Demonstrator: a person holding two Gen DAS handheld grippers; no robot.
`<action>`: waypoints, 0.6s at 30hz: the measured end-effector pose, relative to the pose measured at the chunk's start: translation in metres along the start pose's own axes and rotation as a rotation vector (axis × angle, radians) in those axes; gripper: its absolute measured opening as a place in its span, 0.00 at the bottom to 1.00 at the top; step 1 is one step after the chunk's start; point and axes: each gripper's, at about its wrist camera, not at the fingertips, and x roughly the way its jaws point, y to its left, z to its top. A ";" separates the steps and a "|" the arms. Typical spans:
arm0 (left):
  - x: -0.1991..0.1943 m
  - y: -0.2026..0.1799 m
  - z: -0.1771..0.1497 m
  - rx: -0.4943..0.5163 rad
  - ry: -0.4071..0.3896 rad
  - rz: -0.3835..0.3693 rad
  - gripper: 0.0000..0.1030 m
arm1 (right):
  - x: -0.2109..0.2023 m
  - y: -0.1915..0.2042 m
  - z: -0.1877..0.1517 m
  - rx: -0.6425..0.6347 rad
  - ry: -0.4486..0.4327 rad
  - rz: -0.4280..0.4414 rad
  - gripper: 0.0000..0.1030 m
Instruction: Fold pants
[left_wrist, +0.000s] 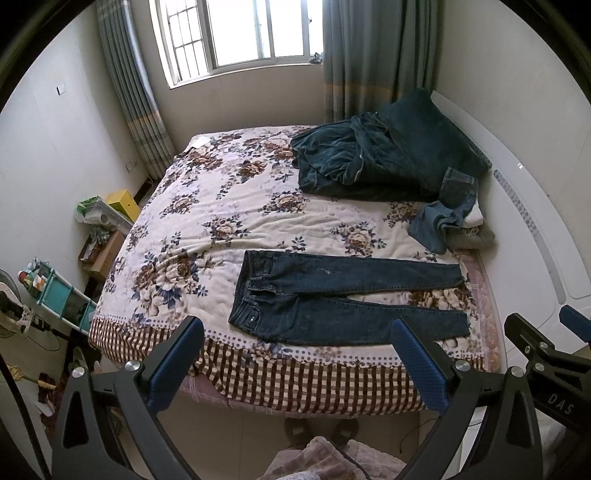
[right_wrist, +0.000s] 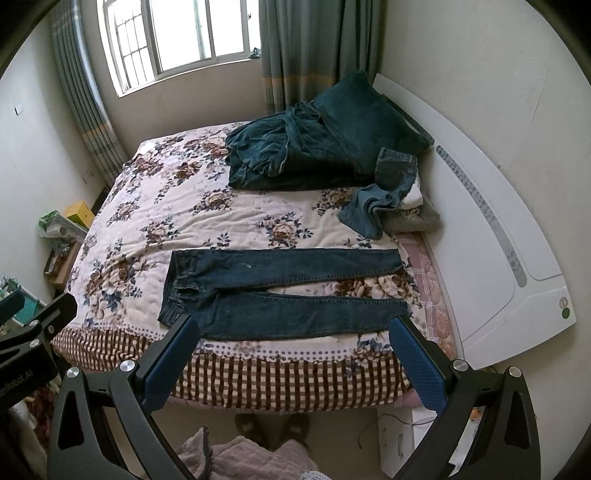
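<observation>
Dark blue jeans (left_wrist: 332, 295) lie flat on the floral bedspread (left_wrist: 221, 206), waistband to the left, both legs stretched to the right, near the bed's front edge. They also show in the right wrist view (right_wrist: 280, 291). My left gripper (left_wrist: 295, 332) is open and empty, held above the floor in front of the bed, short of the jeans. My right gripper (right_wrist: 295, 328) is open and empty too, at about the same height, just right of the left one; part of it shows in the left wrist view (left_wrist: 546, 354).
A heap of dark teal bedding and a pillow (left_wrist: 388, 155) sits at the bed's far right. Lighter folded jeans on other clothes (left_wrist: 450, 214) lie by the white headboard (left_wrist: 532, 221). Boxes and a shelf (left_wrist: 74, 288) crowd the floor at left. Slippers (left_wrist: 321, 428) lie below.
</observation>
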 end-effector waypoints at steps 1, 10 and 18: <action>0.000 -0.001 0.003 0.000 -0.002 0.000 1.00 | 0.001 -0.002 -0.002 0.001 -0.001 0.002 1.00; -0.003 -0.005 0.011 0.001 -0.005 -0.002 1.00 | 0.001 -0.002 -0.002 0.005 -0.002 0.000 1.00; 0.035 0.003 0.039 -0.021 -0.027 0.023 1.00 | 0.029 0.003 -0.007 0.044 -0.019 -0.053 1.00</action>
